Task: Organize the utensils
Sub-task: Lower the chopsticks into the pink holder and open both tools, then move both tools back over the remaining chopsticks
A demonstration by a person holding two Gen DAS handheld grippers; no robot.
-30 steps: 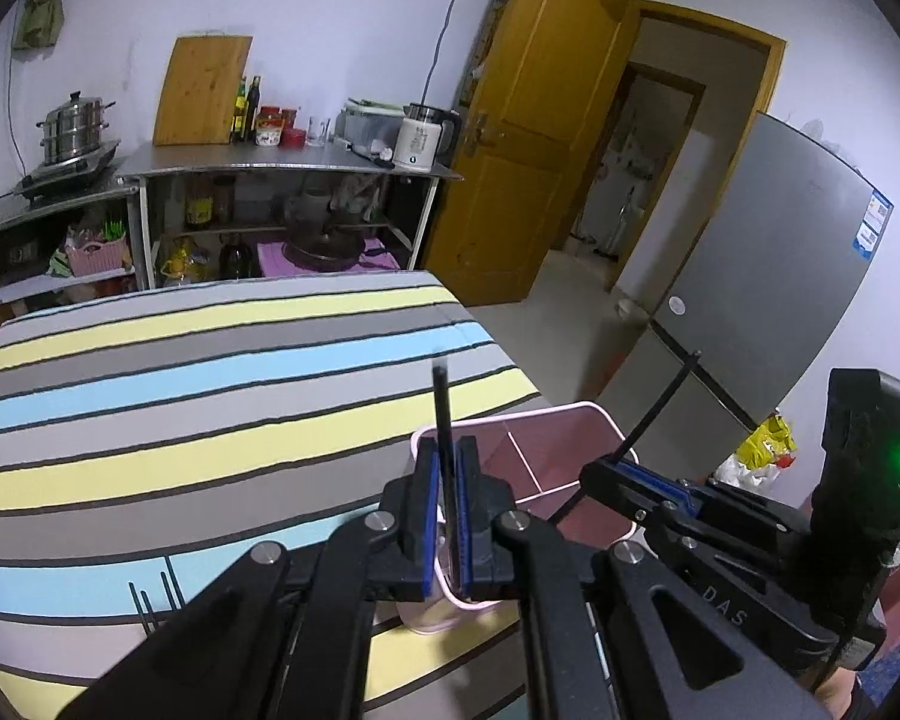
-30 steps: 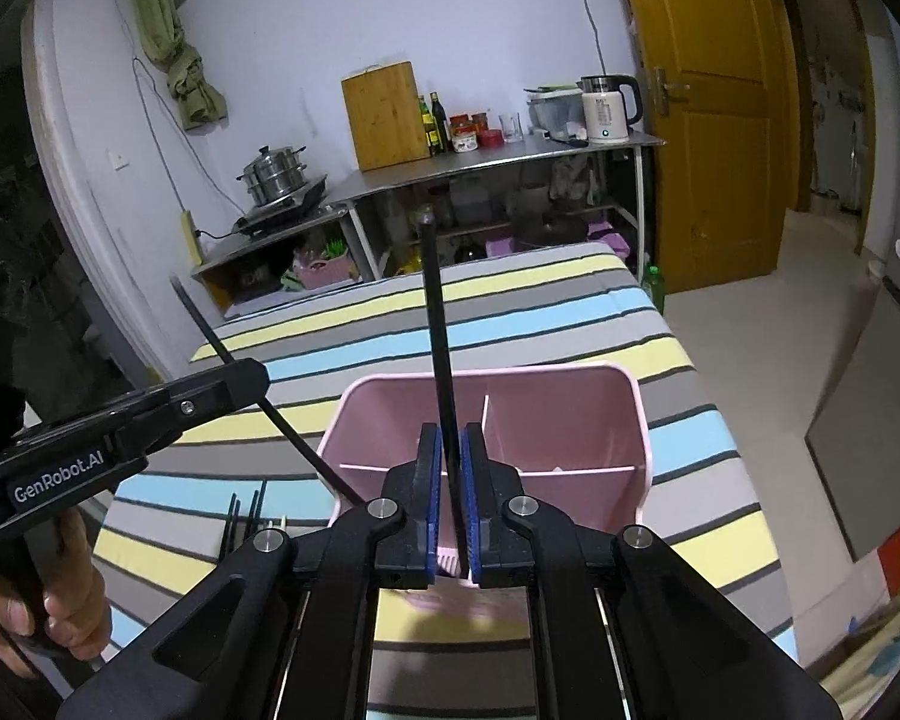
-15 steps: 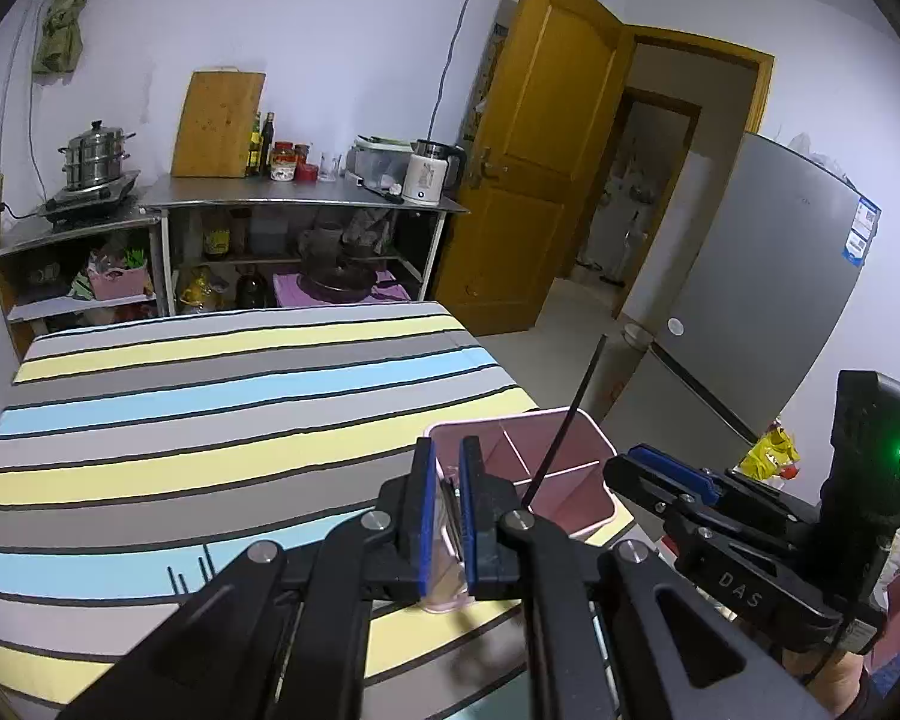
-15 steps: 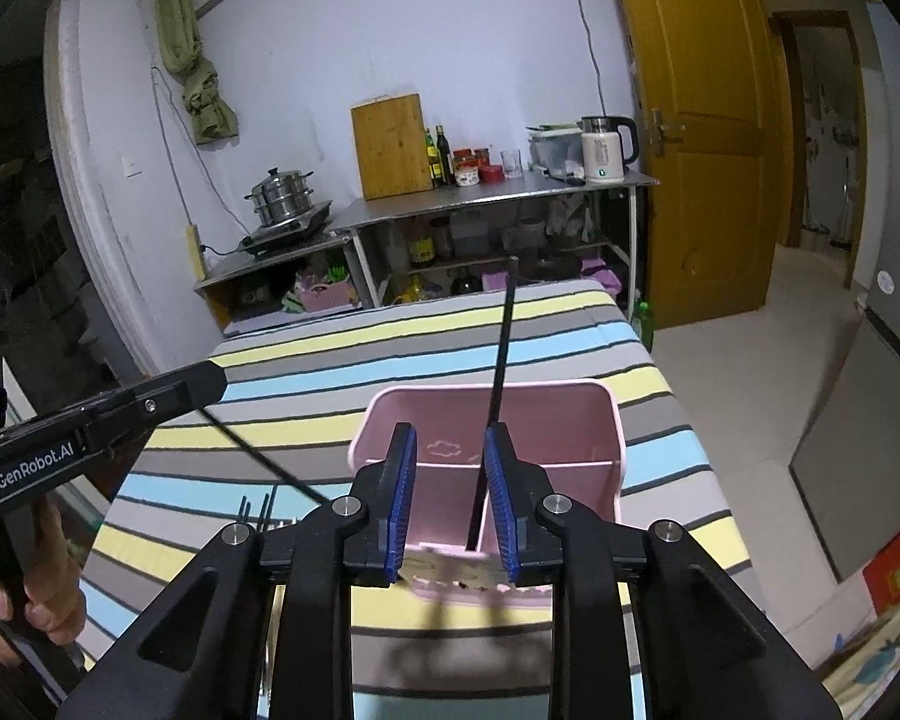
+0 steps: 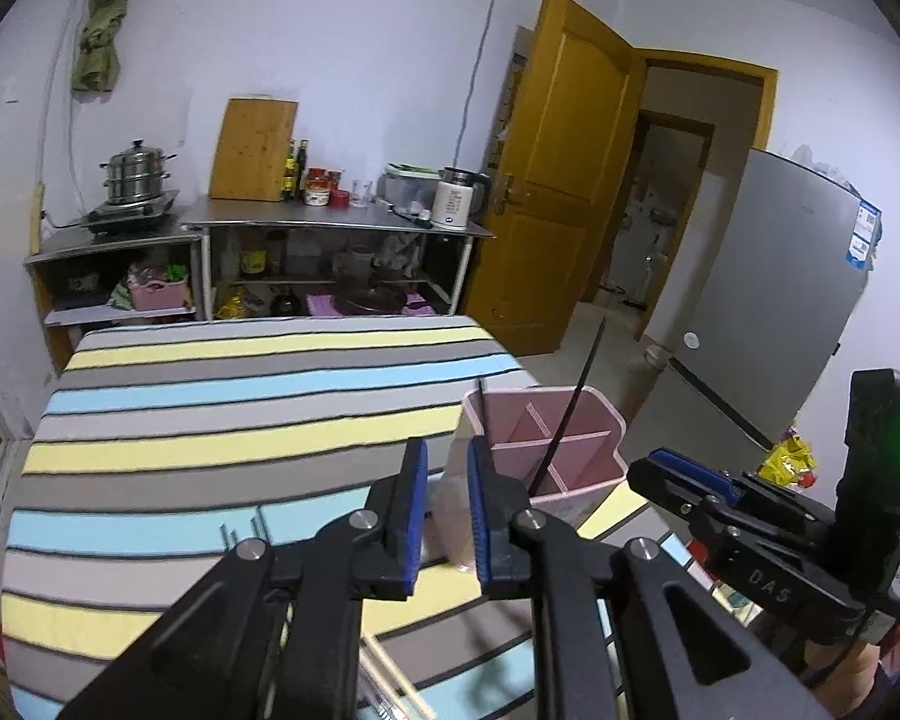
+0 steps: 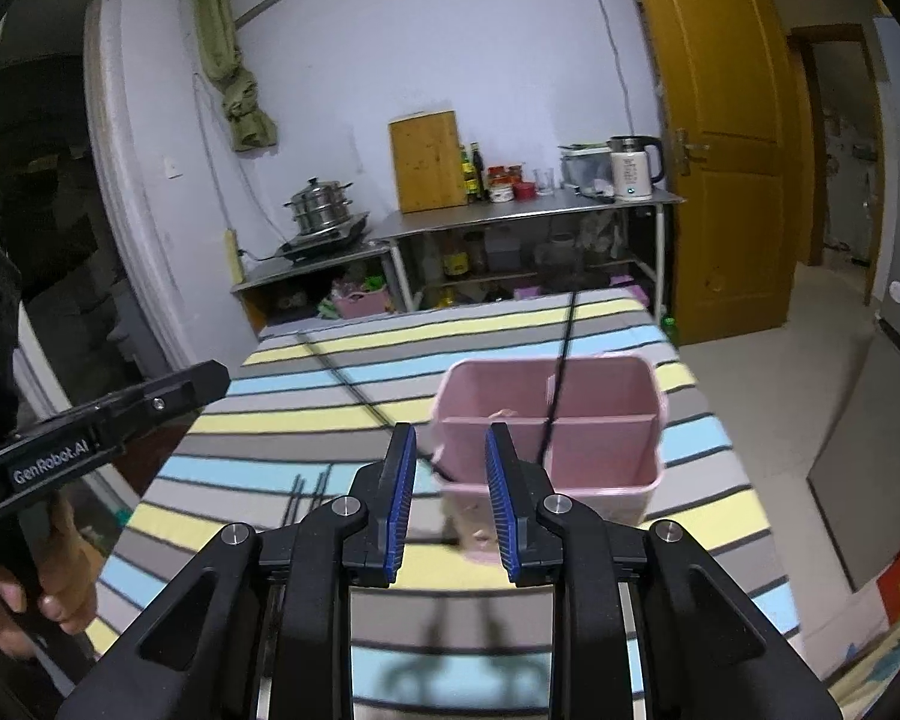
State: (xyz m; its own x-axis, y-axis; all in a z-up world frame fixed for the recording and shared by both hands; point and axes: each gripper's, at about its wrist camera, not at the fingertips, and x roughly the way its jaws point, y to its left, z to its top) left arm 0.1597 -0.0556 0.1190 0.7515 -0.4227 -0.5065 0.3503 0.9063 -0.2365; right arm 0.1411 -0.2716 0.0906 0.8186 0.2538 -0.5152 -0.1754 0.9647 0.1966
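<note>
A pink divided caddy [image 5: 594, 420] [image 6: 600, 468] stands on the striped tablecloth near its right edge. Two black chopsticks stand in it: one leans in a right compartment [image 5: 570, 414] [image 6: 561, 372], the other leans out to the left [image 6: 360, 390] [image 5: 482, 405]. My left gripper [image 5: 447, 516] is open and empty, just left of the caddy. My right gripper [image 6: 450, 498] is open and empty, in front of the caddy. More black utensils [image 5: 243, 531] [image 6: 309, 495] lie on the cloth. Wooden chopsticks [image 5: 390, 678] lie at the near edge.
The table [image 5: 240, 408] carries a striped cloth. Beyond it are steel shelves [image 5: 330, 222] with a kettle, bottles, a cutting board and a steamer pot. A yellow door [image 5: 558, 180] and a grey fridge [image 5: 768, 300] stand to the right.
Both grippers let go of their black chopsticks, which now stand in the caddy. Both have opened and drawn back and up from the caddy.
</note>
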